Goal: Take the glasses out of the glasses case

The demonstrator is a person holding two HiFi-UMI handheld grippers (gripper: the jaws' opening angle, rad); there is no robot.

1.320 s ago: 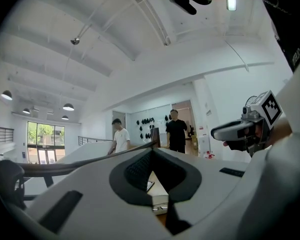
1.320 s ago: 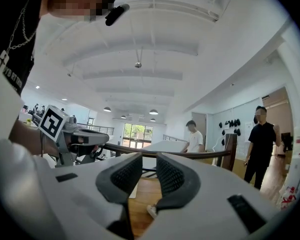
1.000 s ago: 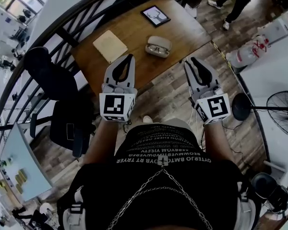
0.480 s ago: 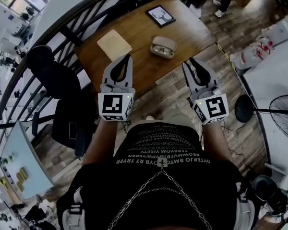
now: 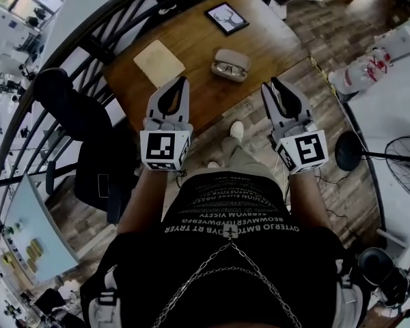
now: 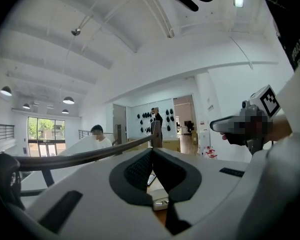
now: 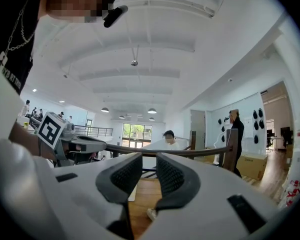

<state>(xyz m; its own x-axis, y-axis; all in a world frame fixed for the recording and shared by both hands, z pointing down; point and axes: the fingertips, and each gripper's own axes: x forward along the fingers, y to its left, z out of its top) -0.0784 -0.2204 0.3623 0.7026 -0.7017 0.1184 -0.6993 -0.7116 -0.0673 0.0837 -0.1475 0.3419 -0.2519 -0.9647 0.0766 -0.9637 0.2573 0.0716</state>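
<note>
Two grippers hover at near edge of table (image 5: 191,43), both empty. Left gripper (image 5: 185,82) clenched, tips together on nothing; right gripper (image 5: 269,85) released, jaws parted. Glasses case (image 5: 236,55) sits open toward far right of tabletop, well apart from both. Glasses (image 5: 228,67) lie inside it. Case open, so that's covered; lifting glasses out remains.

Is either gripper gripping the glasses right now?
No: the glasses lie inside the open glasses case on the wooden table, apart from the left gripper and the right gripper.
</note>
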